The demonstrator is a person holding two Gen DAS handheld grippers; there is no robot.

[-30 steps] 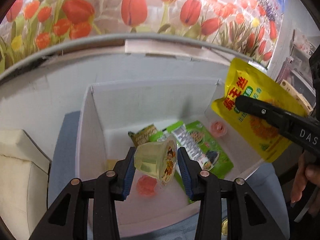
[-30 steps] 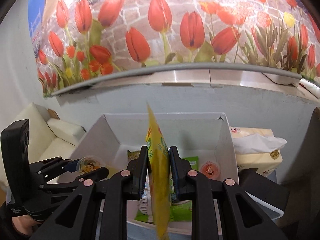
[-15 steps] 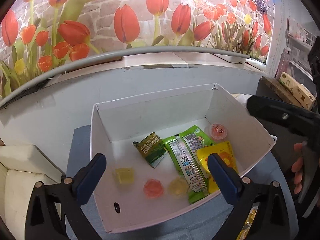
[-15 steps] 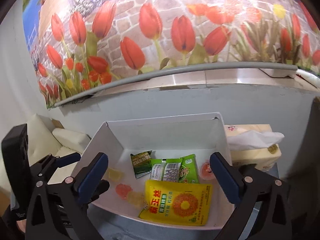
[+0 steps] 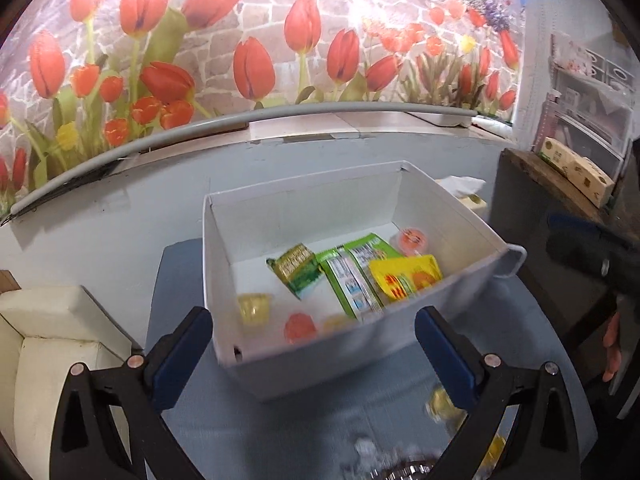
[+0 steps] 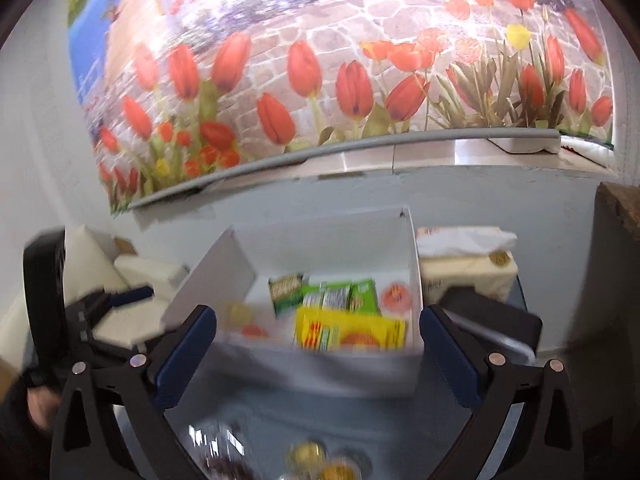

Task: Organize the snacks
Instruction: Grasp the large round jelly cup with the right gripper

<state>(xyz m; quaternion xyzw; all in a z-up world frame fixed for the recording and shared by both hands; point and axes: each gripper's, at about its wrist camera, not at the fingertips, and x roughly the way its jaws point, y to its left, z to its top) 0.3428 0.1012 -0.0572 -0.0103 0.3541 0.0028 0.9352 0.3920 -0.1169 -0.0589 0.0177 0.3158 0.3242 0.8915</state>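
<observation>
A white box [image 5: 316,354] [image 6: 312,376] stands on a blue cloth. In it lie a yellow sunflower-seed bag [image 5: 404,276] [image 6: 352,332], green packets [image 5: 352,276] [image 6: 340,296], a yellow jelly cup [image 5: 254,308], a pink jelly cup [image 5: 300,326] and an orange jelly cup [image 5: 412,238] [image 6: 396,298]. My left gripper [image 5: 312,344] is open and empty, in front of the box. My right gripper [image 6: 318,344] is open and empty, also in front of the box. Loose snacks [image 6: 320,460] [image 5: 444,404] lie blurred on the cloth near me.
A tissue box [image 6: 464,272] stands right of the white box. A cream cushion [image 5: 48,344] is at the left. A dark wooden shelf [image 5: 560,208] with tissue packs is at the right. A tulip wall mural runs behind.
Both grippers let go: the jelly cup and the yellow bag dropped into the box. Both grippers opened wide and pulled back toward me, away from the box.
</observation>
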